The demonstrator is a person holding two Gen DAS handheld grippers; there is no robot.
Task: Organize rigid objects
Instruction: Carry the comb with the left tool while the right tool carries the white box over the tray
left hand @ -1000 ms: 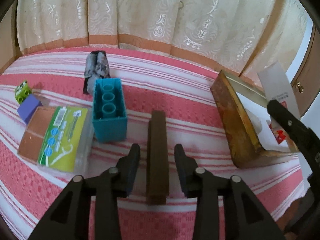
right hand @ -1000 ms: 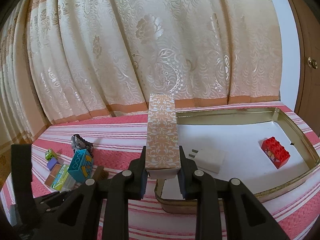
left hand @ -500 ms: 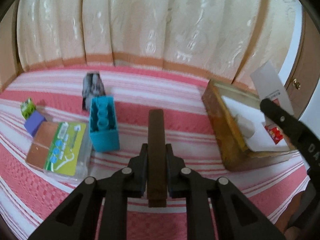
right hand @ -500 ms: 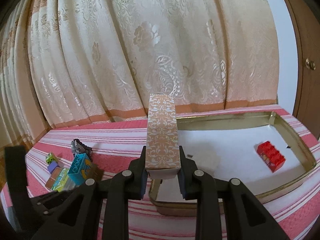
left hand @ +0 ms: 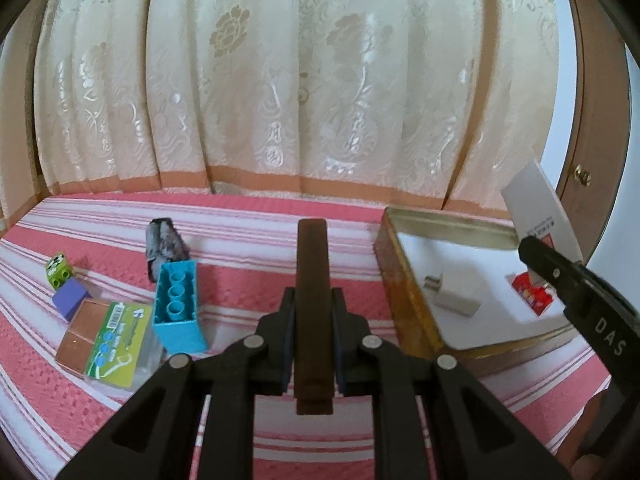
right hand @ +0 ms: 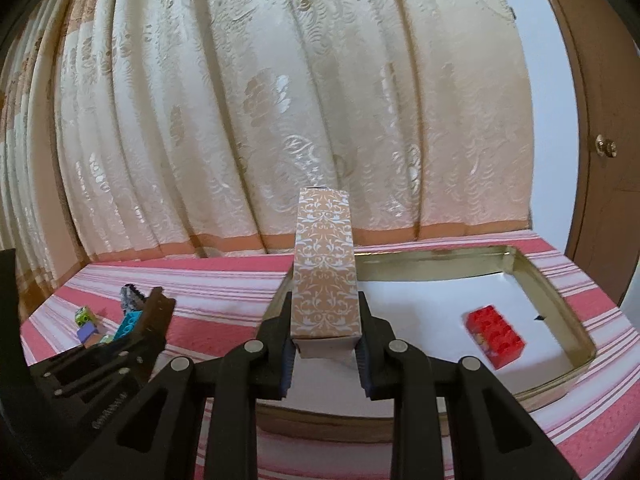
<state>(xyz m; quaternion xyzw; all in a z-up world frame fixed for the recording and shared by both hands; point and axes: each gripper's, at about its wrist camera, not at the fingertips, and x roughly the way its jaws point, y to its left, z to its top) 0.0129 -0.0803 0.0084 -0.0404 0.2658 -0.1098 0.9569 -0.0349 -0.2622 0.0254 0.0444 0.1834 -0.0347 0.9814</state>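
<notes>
left gripper (left hand: 313, 330): pinching brown bar (left hand: 313, 276), lifted off the striped cloth (left hand: 248, 248)
right gripper (right hand: 325, 334): clamped on patterned box (right hand: 325, 280), held above tin (right hand: 560, 300)
tin: red brick (right hand: 495, 334) inside
cloth, left side: blue brick (left hand: 178, 304), floss pack (left hand: 106, 338)

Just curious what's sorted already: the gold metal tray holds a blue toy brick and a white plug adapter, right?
Not quite. The toy brick in the gold metal tray is red, as the right wrist view shows; the blue one lies outside on the cloth. The white plug adapter is there.
</notes>
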